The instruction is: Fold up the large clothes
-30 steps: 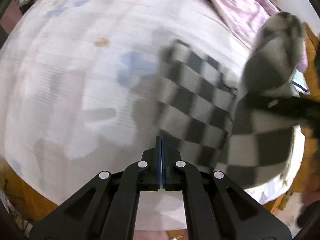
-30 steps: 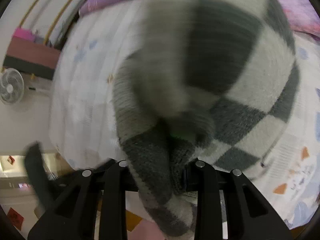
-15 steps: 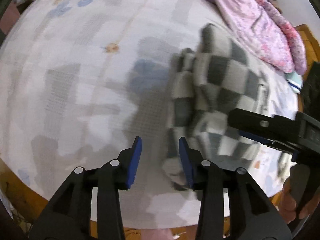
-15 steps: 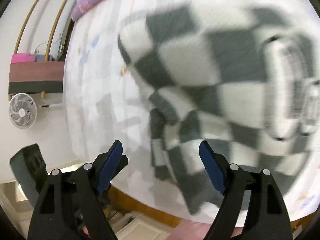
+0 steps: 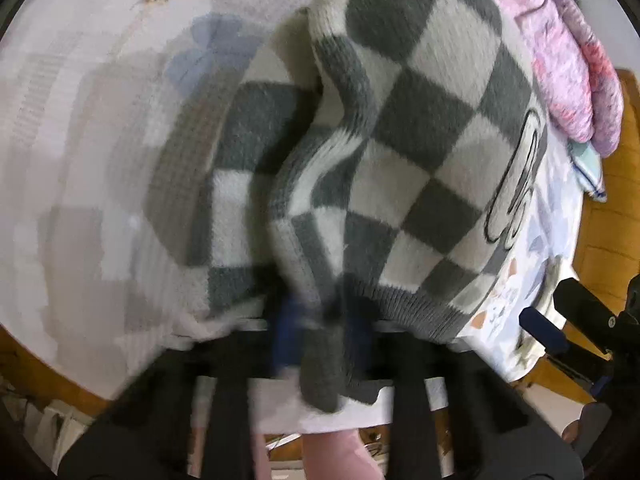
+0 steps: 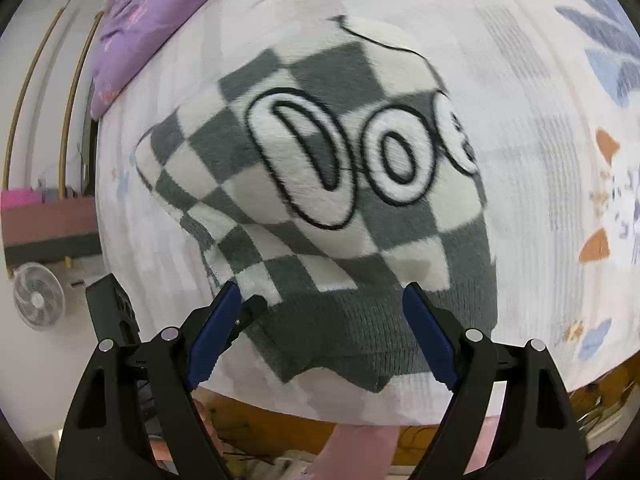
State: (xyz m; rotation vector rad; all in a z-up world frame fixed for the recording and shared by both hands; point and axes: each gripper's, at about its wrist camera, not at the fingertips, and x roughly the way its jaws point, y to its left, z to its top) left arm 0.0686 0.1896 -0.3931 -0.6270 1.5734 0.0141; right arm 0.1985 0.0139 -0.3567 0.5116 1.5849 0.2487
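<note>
A grey and white checkered knit sweater (image 5: 400,128) with large white outlined letters (image 6: 320,168) lies bunched on a white patterned bedsheet (image 5: 80,120). In the left wrist view, my left gripper (image 5: 320,328) is blurred at the near edge, with a sleeve or hem fold of the sweater between its blue pads (image 5: 286,332). In the right wrist view, my right gripper (image 6: 324,332) is wide open just above the sweater's grey ribbed hem (image 6: 352,340), holding nothing. The right gripper also shows at the right edge of the left wrist view (image 5: 560,328).
A purple and pink quilt (image 5: 568,64) lies along the far side of the bed, also in the right wrist view (image 6: 160,12). The bed's wooden frame (image 5: 616,200) runs along the edges. A white fan (image 6: 38,300) and a dark bench (image 6: 48,228) stand on the floor to the left.
The left gripper has moved in and closed on a fold of the sweater. The right gripper stays open and has drawn back to the hem; the sweater now lies flatter with its letters showing.
</note>
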